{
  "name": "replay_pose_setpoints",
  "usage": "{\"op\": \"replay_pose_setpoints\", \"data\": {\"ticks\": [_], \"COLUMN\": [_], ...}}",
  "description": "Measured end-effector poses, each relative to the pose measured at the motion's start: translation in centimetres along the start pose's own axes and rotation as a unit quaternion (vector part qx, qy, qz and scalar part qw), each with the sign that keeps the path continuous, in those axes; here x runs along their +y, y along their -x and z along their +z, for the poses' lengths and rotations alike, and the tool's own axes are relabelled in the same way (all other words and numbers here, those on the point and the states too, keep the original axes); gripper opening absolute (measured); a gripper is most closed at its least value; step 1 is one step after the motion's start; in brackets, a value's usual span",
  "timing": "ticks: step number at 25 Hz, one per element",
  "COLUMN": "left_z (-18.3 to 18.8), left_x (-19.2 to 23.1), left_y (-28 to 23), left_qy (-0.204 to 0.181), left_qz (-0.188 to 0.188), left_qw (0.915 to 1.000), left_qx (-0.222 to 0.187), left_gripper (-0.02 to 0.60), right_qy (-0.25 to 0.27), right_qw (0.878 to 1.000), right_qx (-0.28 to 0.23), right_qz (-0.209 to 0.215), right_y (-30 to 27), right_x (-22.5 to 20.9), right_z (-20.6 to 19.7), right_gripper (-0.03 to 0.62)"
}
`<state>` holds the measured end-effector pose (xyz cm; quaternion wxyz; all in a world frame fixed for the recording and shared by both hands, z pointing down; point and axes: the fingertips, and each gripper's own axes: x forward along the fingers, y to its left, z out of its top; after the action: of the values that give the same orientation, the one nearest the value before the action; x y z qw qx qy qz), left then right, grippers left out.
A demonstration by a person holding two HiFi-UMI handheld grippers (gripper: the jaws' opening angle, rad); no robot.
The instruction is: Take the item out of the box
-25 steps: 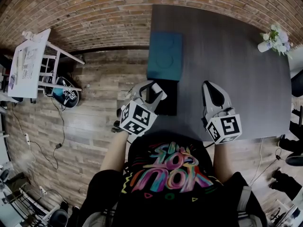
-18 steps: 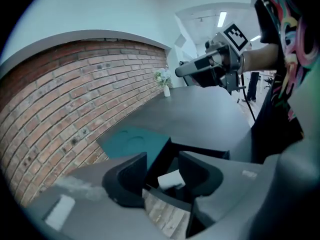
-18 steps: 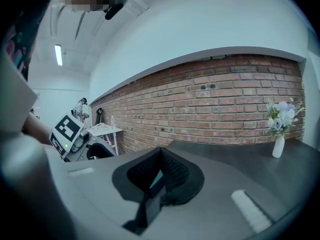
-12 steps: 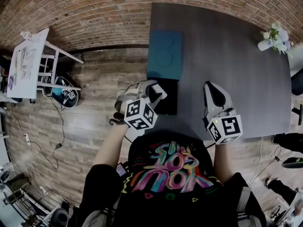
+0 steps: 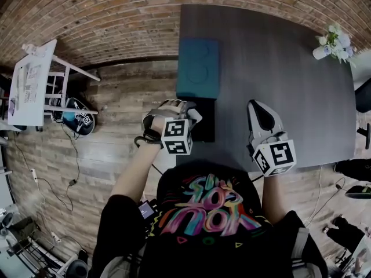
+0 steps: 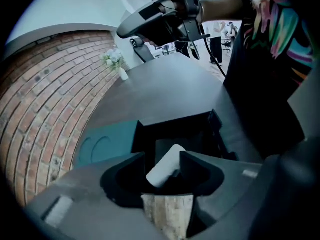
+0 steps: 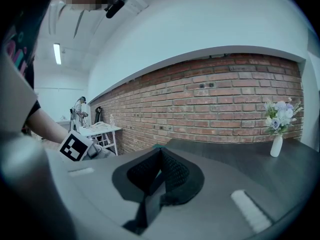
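Observation:
A black open box (image 5: 204, 120) sits at the dark table's (image 5: 278, 68) near left edge, with its teal lid (image 5: 198, 68) lying flat just beyond it. In the left gripper view a white cylindrical item (image 6: 166, 165) stands tilted in the box (image 6: 175, 131). My left gripper (image 6: 162, 155) reaches over the box's left side (image 5: 189, 114). Its jaws are opening with the white item between them, and a dark gap shows beside the left jaw. My right gripper (image 5: 255, 106) hovers right of the box, shut with nothing in it (image 7: 159, 170).
A small white vase of flowers (image 5: 331, 42) stands at the table's far right corner (image 7: 277, 129). A brick wall (image 5: 116, 10) runs behind the table. On the wooden floor to the left stands a white side table (image 5: 35, 80) with cables nearby.
My left hand has swung round, bringing the marker cube rightward and nearer the box. The right gripper has stayed where it was.

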<state>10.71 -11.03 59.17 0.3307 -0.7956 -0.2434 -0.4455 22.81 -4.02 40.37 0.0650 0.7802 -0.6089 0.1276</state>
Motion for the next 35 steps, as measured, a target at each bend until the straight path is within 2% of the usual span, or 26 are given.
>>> {"op": "replay_pose_setpoints", "data": {"ticks": [4, 16, 24, 26, 31, 35], "left_z": [-0.5, -1.2, -1.1, -1.1, -0.8, -0.7], "left_x": [0.0, -2.6, -3.0, -2.8, -2.1, -2.1], "left_y": [-1.0, -3.7, -4.4, -4.3, -4.4, -4.4], "left_qy": [-0.034, -0.097, -0.092, -0.092, -0.097, -0.1], "left_qz": [-0.017, -0.096, -0.105, -0.098, -0.08, -0.078], "left_qw": [0.999, 0.9889, 0.9884, 0.9894, 0.9906, 0.9907], "left_qx": [0.023, 0.059, 0.058, 0.056, 0.053, 0.05], "left_gripper": [0.206, 0.233, 0.233, 0.233, 0.16, 0.14], "right_qy": [-0.003, -0.009, -0.013, -0.013, -0.011, -0.011], "right_qw": [1.0, 1.0, 1.0, 1.0, 1.0, 1.0], "right_qx": [0.0, 0.004, 0.006, 0.007, 0.008, 0.009], "right_qz": [-0.004, -0.012, -0.019, -0.019, -0.018, -0.02], "right_y": [0.2, 0.1, 0.2, 0.1, 0.0, 0.0], "right_x": [-0.3, -1.0, -1.6, -1.6, -1.7, -1.9], "right_z": [-0.2, -0.4, -0.7, -0.8, -0.8, -0.8], "right_gripper": [0.002, 0.002, 0.001, 0.002, 0.002, 0.002]}}
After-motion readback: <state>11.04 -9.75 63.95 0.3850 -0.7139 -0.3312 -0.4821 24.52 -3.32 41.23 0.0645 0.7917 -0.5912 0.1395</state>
